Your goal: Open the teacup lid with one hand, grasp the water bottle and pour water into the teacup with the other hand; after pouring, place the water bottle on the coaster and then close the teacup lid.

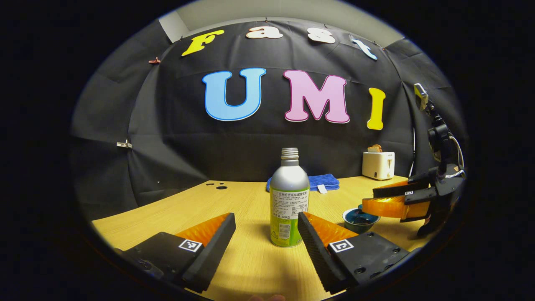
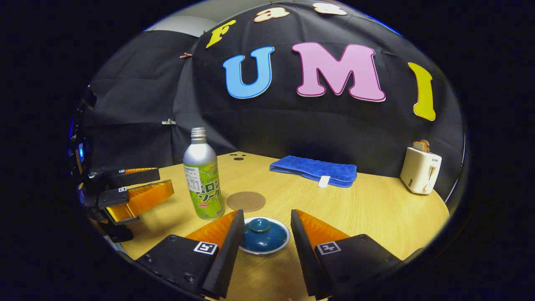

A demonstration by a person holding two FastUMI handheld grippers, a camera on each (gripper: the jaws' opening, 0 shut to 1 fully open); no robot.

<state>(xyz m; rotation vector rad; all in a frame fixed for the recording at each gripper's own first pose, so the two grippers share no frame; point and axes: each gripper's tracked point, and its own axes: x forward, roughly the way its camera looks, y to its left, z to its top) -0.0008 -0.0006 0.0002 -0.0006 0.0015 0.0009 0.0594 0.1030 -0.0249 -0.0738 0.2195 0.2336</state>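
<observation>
Now, nearest us: right gripper (image 2: 264,234) spread wide, fingers either side of the teacup (image 2: 264,236), lid (image 2: 260,234) on it, nothing touched yet. Cup stands toward the bench's (image 2: 376,217) near edge. Left gripper (image 1: 266,234) also spread wide, level with the bottle (image 1: 289,196); bottle upright and uncapped between the fingers, not gripped.

Further in: the bottle is just left of the cup in the right gripper view, and the coaster (image 2: 246,201) lies flat and bare just behind them, mid-bench. Beyond that, a blue towel (image 2: 314,170) near the far edge and a toaster (image 2: 420,169) at the far right corner.

We judge the step in hand to be the lid lift. To do it well, we should centre on the lid's knob, come down straight, and close on the knob only, not the rim, so the cup stays put. Lift straight up and hold the lid clear to the right, away from the pour line. The left should take the bottle at its body, low enough to control tilt.
</observation>
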